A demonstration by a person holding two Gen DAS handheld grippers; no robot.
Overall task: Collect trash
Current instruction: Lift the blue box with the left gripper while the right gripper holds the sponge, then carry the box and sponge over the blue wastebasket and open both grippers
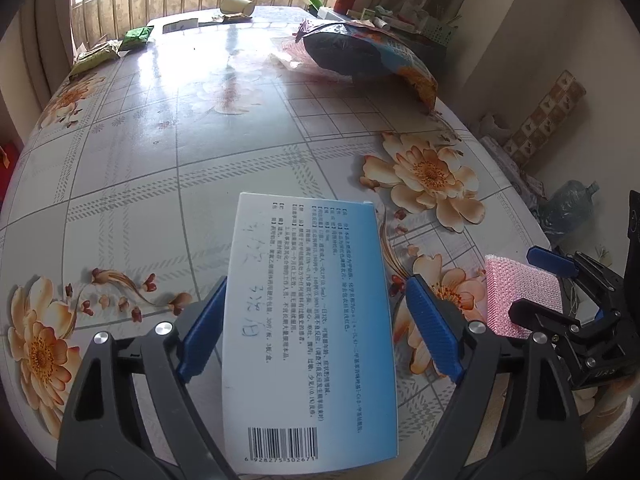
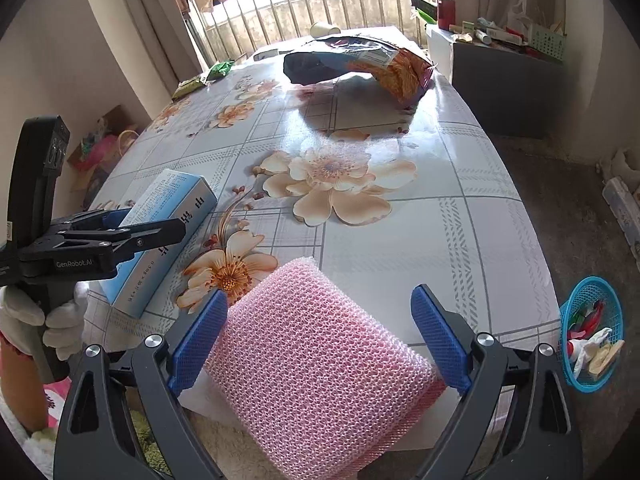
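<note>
Medicine box [image 1: 308, 332] lies flat, long axis running away between left gripper [image 1: 316, 320] fingers [image 1: 434, 330]

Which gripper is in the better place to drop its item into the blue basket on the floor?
Probably the right gripper: the blue basket lies just off the table's right edge, beside the pink sponge between its fingers. The left gripper, around the box, is farther away.
</note>
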